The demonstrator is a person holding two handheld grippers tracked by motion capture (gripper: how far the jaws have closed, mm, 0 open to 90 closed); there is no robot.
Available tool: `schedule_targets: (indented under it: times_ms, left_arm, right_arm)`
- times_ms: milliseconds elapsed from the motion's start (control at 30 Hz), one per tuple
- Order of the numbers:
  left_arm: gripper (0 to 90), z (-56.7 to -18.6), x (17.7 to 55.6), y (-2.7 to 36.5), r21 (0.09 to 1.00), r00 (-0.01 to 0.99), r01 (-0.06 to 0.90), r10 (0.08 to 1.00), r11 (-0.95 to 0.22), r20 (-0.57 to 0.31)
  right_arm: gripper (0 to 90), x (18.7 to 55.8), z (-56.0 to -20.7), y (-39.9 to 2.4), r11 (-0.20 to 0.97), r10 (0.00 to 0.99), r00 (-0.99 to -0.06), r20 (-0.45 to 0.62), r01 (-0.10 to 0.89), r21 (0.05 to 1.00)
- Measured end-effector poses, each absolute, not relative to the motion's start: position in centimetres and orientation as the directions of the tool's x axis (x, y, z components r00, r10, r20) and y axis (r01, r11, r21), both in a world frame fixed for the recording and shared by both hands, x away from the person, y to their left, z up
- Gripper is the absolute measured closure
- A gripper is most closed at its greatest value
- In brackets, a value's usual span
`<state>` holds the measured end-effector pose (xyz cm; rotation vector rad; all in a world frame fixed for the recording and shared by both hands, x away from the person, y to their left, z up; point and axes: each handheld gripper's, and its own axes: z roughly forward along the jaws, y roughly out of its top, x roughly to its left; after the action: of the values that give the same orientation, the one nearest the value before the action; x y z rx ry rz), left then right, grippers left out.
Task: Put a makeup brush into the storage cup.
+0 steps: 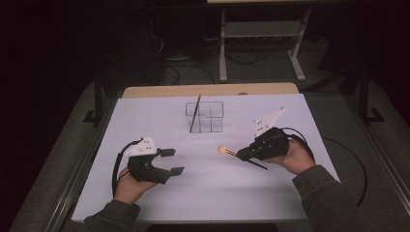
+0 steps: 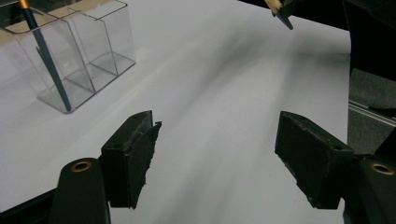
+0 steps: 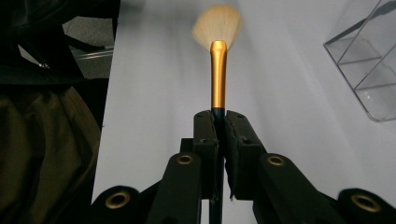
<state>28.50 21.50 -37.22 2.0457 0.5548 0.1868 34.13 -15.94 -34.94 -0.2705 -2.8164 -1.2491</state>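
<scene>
Left gripper (image 1: 174, 161) gapes wide and empty; right gripper (image 1: 240, 154) clamps unlabelled makeup brush (image 3: 218, 60).

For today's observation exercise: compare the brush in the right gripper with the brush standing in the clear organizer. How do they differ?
The held brush is clamped in the right gripper, lying nearly level above the table; the organizer brush stands free, leaning in an end compartment of the clear organizer. The held brush shows fanned pale bristles; the organizer brush's bristles are out of frame. Both have a gold ferrule and a dark handle.
</scene>
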Motion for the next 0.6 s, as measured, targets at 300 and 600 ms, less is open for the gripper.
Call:
schedule_targets:
  times_ms: [300,600]
  left_arm:
    - [29.7,-36.9,28.5,20.3,0.852,0.895,0.305,0.433,-0.426,-0.105]
    - [33.0,-36.6,28.7,18.7,0.847,0.918,0.287,0.38,-0.447,-0.11]
  right_arm:
    - [82.8,33.8,-35.1,-15.4,0.615,0.121,-0.985,0.123,0.172,0.77]
    - [82.8,33.3,-35.3,-14.5,0.589,0.101,-0.986,0.133,0.167,0.79]
